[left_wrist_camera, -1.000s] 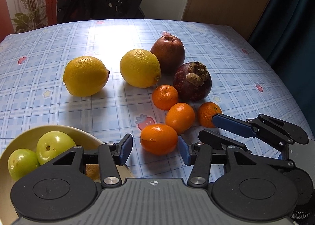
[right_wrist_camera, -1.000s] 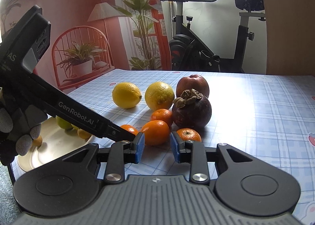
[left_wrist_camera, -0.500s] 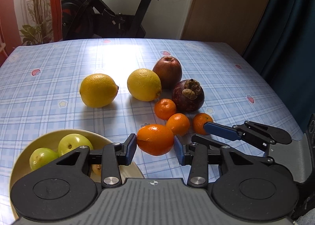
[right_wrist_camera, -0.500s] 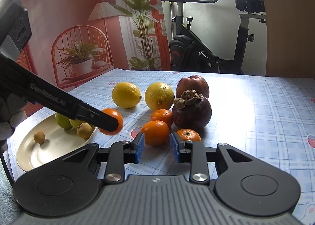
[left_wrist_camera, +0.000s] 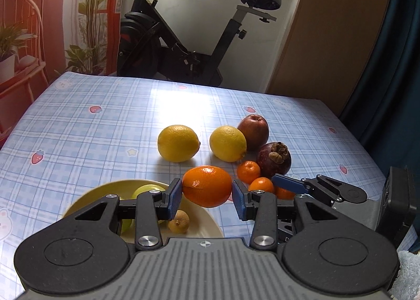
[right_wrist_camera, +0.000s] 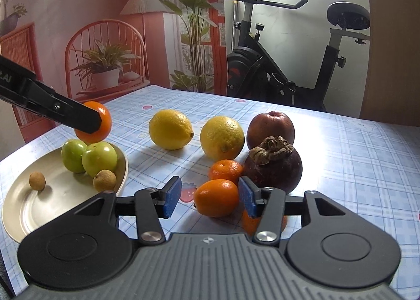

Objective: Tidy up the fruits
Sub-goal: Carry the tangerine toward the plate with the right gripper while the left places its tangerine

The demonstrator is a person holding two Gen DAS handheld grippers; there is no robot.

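Tablecloth (left_wrist_camera: 110, 126): smooth, glossy sheet, seemingly plastic-coated, throwing back window glare. Plate (right_wrist_camera: 23, 210): smooth, satin cream surface with soft reflections. Held orange (left_wrist_camera: 207, 185): waxy, shiny, finely pitted peel. Lemons (right_wrist_camera: 170, 129): dimpled, semi-gloss rind. Apple (right_wrist_camera: 270, 126): smooth skin with dull sheen. Mangosteen (right_wrist_camera: 275, 168): matt purple rind, rough dry brown cap. Green fruits (right_wrist_camera: 99, 158): smooth, glossy skin. Small brown fruits (right_wrist_camera: 105, 180): matt, slightly rough shell. Left gripper (left_wrist_camera: 207, 196): matt black plastic body, ribbed grey housing, bright metal screws, ridged blue pads (left_wrist_camera: 174, 197).
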